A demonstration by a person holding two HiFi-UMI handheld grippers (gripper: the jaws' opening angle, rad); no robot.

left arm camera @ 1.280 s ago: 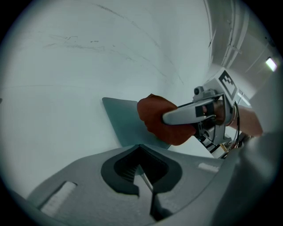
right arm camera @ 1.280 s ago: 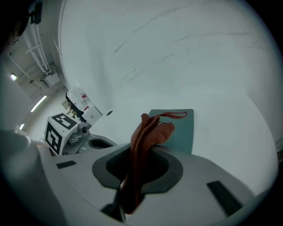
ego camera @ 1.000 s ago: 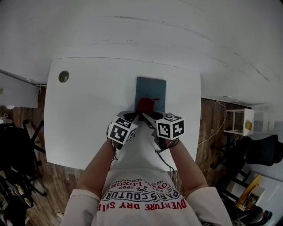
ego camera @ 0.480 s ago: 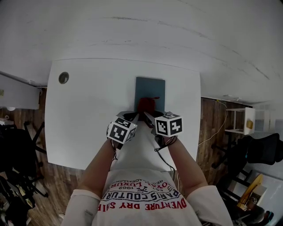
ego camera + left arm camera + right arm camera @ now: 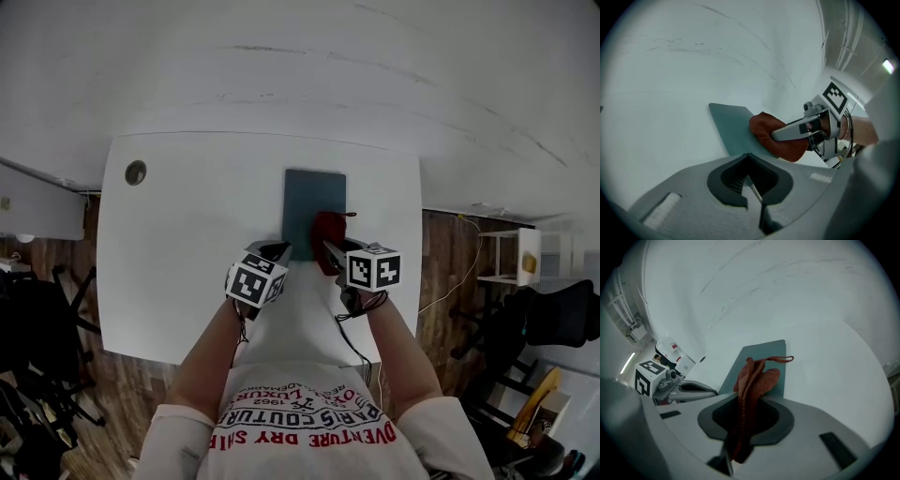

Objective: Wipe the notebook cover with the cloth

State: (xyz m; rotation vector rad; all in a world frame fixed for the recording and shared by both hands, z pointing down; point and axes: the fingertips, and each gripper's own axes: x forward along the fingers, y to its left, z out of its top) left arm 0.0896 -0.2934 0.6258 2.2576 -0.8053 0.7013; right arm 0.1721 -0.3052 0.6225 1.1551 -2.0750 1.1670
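A dark teal notebook (image 5: 312, 197) lies flat on the white table (image 5: 187, 234), lengthwise away from me. My right gripper (image 5: 331, 246) is shut on a red cloth (image 5: 328, 231), which rests on the notebook's near right part. In the right gripper view the cloth (image 5: 751, 380) hangs bunched from the jaws over the notebook (image 5: 777, 350). My left gripper (image 5: 278, 251) is shut and holds nothing, at the notebook's near left corner. In the left gripper view the notebook (image 5: 733, 129) and cloth (image 5: 778, 138) lie just beyond the left gripper (image 5: 749, 157).
A round cable hole (image 5: 136, 172) sits at the table's far left corner. The table's right edge runs close to the notebook. Beyond that edge is wood floor with a white shelf unit (image 5: 506, 258); dark chairs (image 5: 37, 319) stand at the left.
The right gripper has carried the cloth to the right across the notebook's near end. The left gripper has stayed almost where it was.
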